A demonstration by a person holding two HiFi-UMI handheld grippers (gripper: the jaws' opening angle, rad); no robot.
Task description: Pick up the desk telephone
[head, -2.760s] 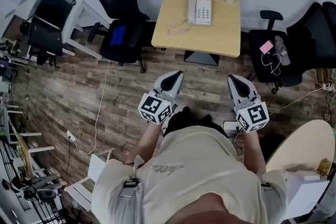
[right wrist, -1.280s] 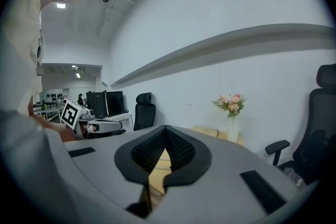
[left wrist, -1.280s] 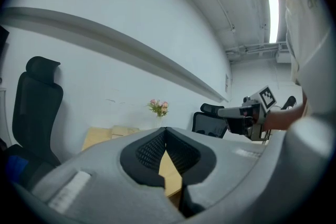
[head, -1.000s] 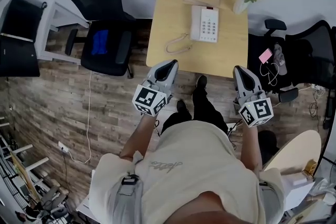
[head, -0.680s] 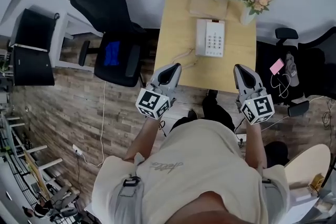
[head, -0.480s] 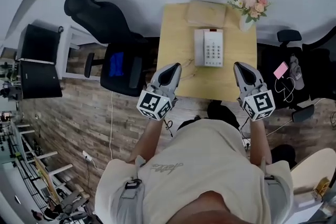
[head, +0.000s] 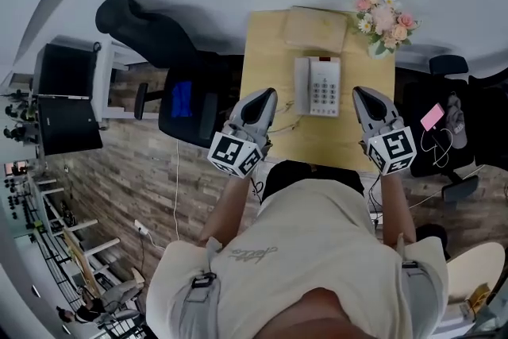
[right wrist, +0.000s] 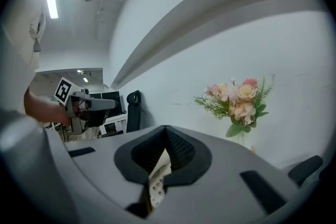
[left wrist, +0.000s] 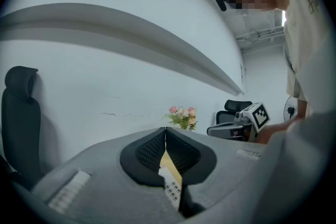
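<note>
Both tools have come forward since the earlier head view: they were over the wooden floor short of the surface then, and now they reach past its near edge, one on each side of the desk telephone (head: 317, 86).

The left tool (head: 264, 98) is pressed together with nothing between its jaws, and it points over the surface's (head: 262, 52) left part, near the telephone's handset (head: 302, 86) but apart from it. The right tool (head: 363, 94) is also pressed together and empty. It sits near the surface's right edge, clear of the telephone's keypad side.

The white telephone lies flat around the middle of the surface, handset on its left side, with its cord (head: 284, 123) trailing toward the near left. In the left gripper view the shut left tool (left wrist: 166, 131) shows a strip of keypad (left wrist: 170, 189) below its tips, and the right gripper view shows the same under the right tool (right wrist: 166, 131).

A flat tan box (head: 316, 28) rests at the far edge just behind the telephone, and a vase of flowers (head: 385, 18) stands at the far right corner. A black chair (head: 159, 36) stands off the surface's left edge.
</note>
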